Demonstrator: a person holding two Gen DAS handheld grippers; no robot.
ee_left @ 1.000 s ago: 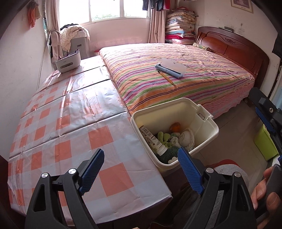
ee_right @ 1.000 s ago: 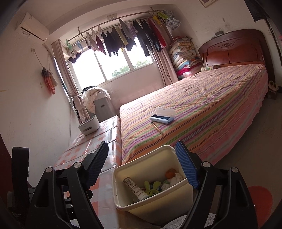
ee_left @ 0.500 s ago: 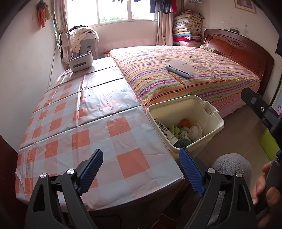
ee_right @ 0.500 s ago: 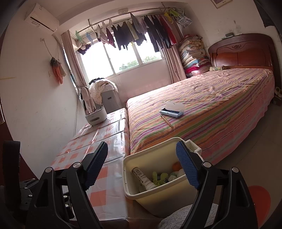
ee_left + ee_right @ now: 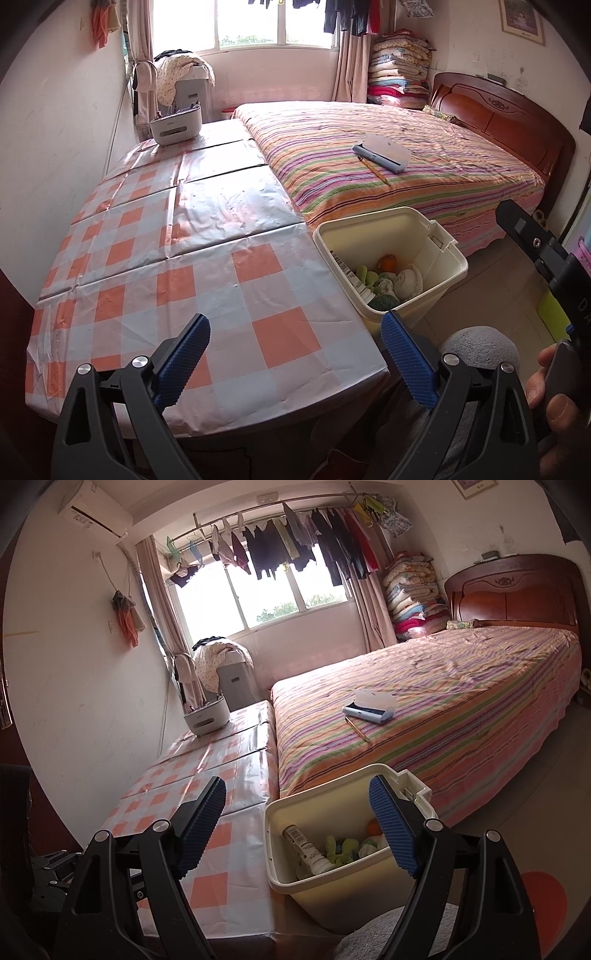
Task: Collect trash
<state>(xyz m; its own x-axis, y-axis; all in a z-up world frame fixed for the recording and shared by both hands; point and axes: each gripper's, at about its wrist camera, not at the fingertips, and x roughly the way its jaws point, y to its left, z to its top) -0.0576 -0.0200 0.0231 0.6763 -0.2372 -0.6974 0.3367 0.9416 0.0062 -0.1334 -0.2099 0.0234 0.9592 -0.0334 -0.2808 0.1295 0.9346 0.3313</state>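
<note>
Cream plastic bin (image 5: 441, 254) is the landmark here, sitting on the floor wedged between the table (image 5: 177, 266) corner and the bed (image 5: 424, 173). Inside it is the trash: a white bottle (image 5: 349, 275) with a barcode label leaning on the table-side wall, some green bits, an orange thing (image 5: 388, 263) toward the far wall, a whitish wad (image 5: 408, 282) and something dark green (image 5: 384, 302) at the near edge.

Left gripper (image 5: 295, 358) hangs over the table's near corner, just left of the bin. Its jaws have just been opening wider, nothing between the blue pads. Right gripper (image 5: 297, 830) sits nearer the bin, spread wide and empty too, with the bin's rim showing between its fingers. A hand (image 5: 554, 402) shows at the far right of the left view, wrapped around the other tool's handle.

Beyond the bin, on the striped bedspread, lie a blue-and-white case (image 5: 382, 152) and a pencil (image 5: 373, 170) beside it. Far end of the checkered table from the bin, a white caddy (image 5: 176, 123) stands by the window.
</note>
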